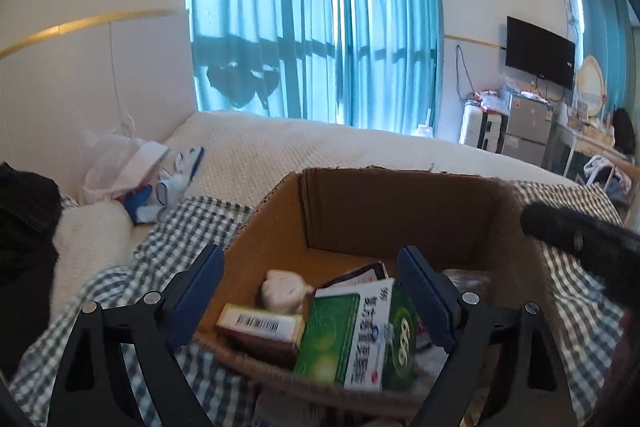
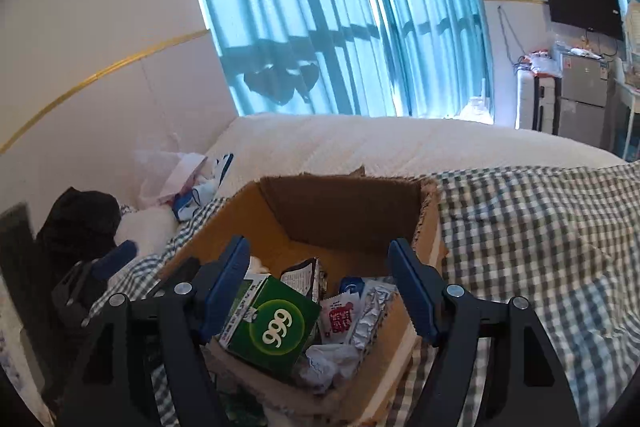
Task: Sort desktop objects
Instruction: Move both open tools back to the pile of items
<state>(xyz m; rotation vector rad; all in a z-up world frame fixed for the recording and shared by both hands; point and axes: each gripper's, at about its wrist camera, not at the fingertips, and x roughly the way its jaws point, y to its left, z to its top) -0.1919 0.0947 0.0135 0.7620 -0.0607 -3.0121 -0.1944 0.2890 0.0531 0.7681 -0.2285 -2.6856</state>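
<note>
Both hand-held grippers sit over the cardboard box point(image 1: 400, 211) on the bed's checked blanket point(image 2: 540, 227). Left hand-held gripper point(image 1: 312, 291) is wide open, nothing pressed btwn pads; green box point(image 1: 352, 339) and small barcode box point(image 1: 260, 327) lie inside the carton below it. Right hand-held gripper point(image 2: 320, 287) is also open, empty, green box point(image 2: 272, 327) by its left finger. Risks: the two grippers crowd one carton and could knock each other; a finger may catch the carton wall and tip or shove it on the soft bedding; foil packet point(image 2: 372, 311) and sachets could slip out. Open room: blanket to the right, white bedspread point(image 1: 320, 147) beyond; clutter at left.
</note>
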